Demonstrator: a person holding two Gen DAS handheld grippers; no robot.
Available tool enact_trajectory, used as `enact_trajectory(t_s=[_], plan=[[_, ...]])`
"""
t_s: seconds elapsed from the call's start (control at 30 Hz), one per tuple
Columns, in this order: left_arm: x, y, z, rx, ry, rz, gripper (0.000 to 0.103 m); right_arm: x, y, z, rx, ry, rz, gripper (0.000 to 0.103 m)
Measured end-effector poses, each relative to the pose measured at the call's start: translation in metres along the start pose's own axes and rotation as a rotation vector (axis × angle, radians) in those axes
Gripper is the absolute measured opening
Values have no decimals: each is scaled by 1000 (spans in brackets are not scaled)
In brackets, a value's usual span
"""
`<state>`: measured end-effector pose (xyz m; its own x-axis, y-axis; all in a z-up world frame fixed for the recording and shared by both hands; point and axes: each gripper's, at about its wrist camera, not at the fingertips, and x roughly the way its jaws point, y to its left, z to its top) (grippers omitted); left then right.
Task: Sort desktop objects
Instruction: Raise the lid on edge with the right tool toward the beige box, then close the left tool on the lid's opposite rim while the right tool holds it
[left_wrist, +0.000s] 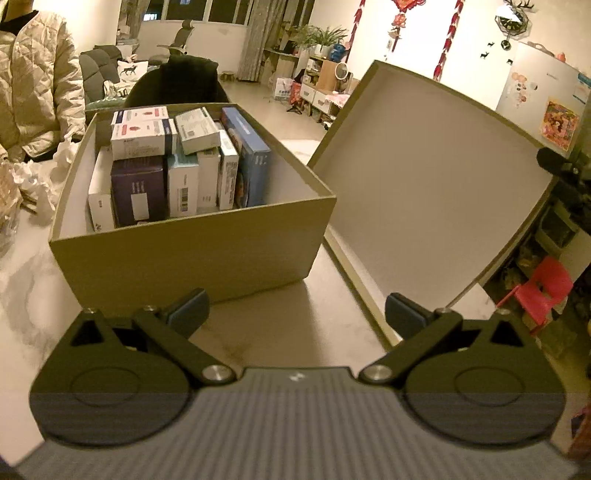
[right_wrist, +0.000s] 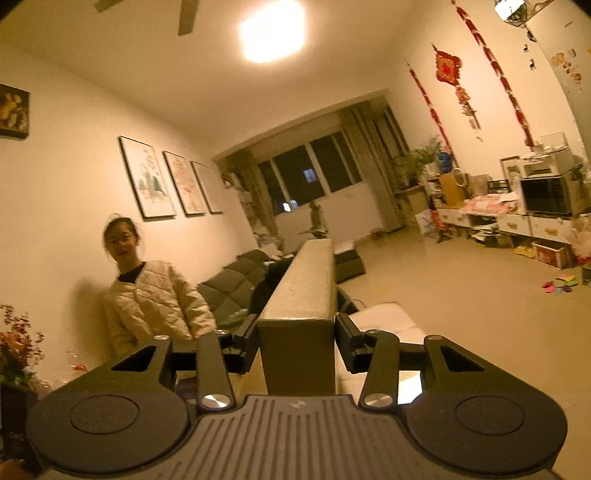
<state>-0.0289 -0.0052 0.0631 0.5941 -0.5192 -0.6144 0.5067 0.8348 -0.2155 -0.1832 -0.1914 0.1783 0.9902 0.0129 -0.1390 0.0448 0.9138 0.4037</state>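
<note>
Between right tongs (right_wrist: 296, 343) (tilted up): lid (right_wrist: 306, 280).

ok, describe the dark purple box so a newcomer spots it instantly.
Find the open cardboard box on the table, left of its raised lid. Among the cartons packed upright inside, the dark purple box stands near the front left, the only purple one, between white neighbours.

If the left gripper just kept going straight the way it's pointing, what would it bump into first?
Probably the front wall of the cardboard box. The open left gripper points down over bare table toward it, with nothing between. The lid stands off to the right, though depth is hard to judge.
</note>
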Motion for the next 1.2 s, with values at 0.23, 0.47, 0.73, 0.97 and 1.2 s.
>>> enact_trajectory(t_s=[0.23,0.47,0.73,0.97,1.2], plan=[[-7,-9,13,30,-31,-18,103,-9,12,-12,5,-48,106,51],[-27,-11,46,4,-103,-84,103,-12,24,-14,19,-46,200,53],[-35,-25,79,-17,-120,-205,103,-16,25,-18,81,-34,281,52],[-21,-50,93,59,-84,-214,101,-7,26,-28,135,16,351,51],[-4,-73,114,209,-14,-143,98,3,26,-35,163,50,379,51]])
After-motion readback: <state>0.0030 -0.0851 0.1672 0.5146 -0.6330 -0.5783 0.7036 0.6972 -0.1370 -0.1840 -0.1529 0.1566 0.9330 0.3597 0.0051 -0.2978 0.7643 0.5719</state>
